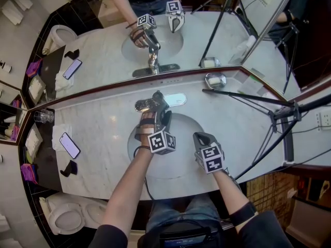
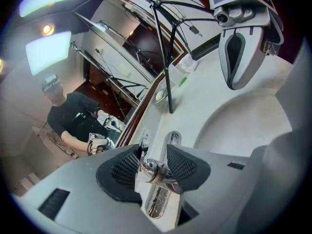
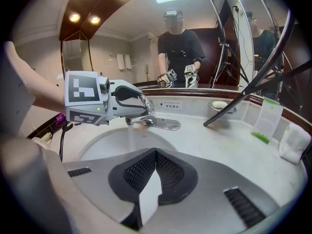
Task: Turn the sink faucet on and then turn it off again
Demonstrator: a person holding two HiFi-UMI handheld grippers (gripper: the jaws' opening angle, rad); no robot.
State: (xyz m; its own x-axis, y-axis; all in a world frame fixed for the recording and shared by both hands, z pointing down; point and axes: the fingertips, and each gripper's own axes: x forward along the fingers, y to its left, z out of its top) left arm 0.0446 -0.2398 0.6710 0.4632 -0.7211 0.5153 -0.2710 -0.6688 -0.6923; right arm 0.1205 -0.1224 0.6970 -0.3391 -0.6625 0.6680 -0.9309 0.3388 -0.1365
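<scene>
Left gripper pinches the faucet handle; water runs into the sink.
Right gripper, pressed together and empty, hovers over the sink's near right edge.

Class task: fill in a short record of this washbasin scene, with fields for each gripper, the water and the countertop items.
left gripper: shut on the faucet handle
right gripper: shut, empty, over the right rim of the sink basin
water: a stream running into the sink basin
countertop items: smartphone at the left, soap dish by the mirror at the right
</scene>
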